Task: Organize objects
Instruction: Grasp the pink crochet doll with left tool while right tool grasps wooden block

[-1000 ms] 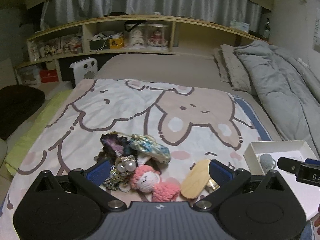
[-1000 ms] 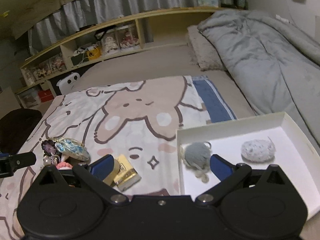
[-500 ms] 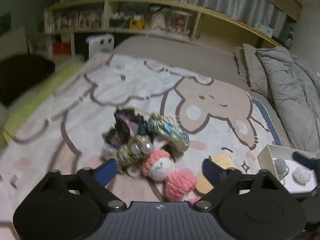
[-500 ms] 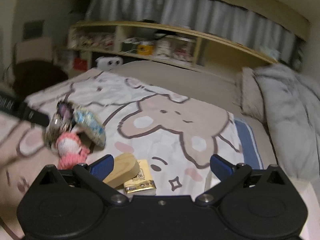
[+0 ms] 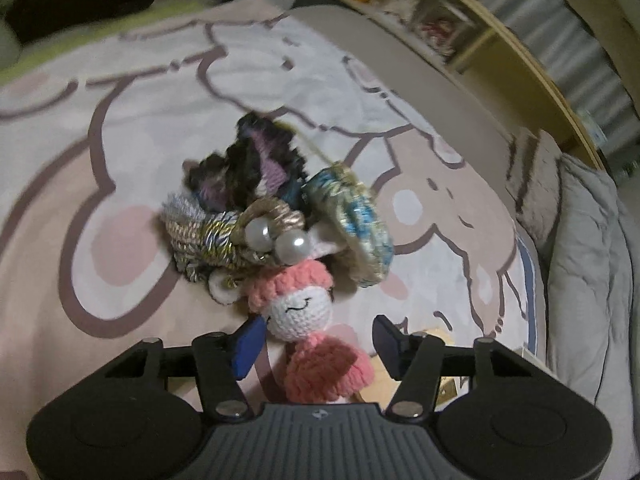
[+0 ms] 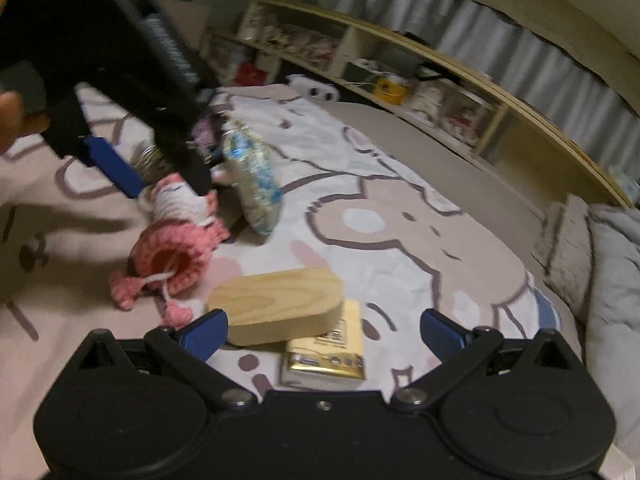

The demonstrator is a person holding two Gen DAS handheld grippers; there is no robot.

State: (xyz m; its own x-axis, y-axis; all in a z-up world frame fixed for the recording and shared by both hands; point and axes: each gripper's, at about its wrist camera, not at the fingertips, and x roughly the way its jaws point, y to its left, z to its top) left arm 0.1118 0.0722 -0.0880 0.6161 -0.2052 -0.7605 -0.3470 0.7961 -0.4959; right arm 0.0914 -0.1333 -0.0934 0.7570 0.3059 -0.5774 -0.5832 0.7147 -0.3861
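Since a second ago I've swung my left gripper (image 5: 314,344) down over the pink-and-white crocheted doll (image 5: 308,320), jaws spread either side of its head, nothing clamped. It lies beside the heap of yarn trinkets (image 5: 256,204). My right gripper (image 6: 322,334) hangs unclenched above the pale oval wooden block (image 6: 276,304), near the doll. Next, I judge: pinch the doll's head.

Pink crochet doll (image 5: 310,332) beside yarn trinkets (image 5: 256,200), wooden block (image 6: 276,304), gold packet (image 6: 328,356).
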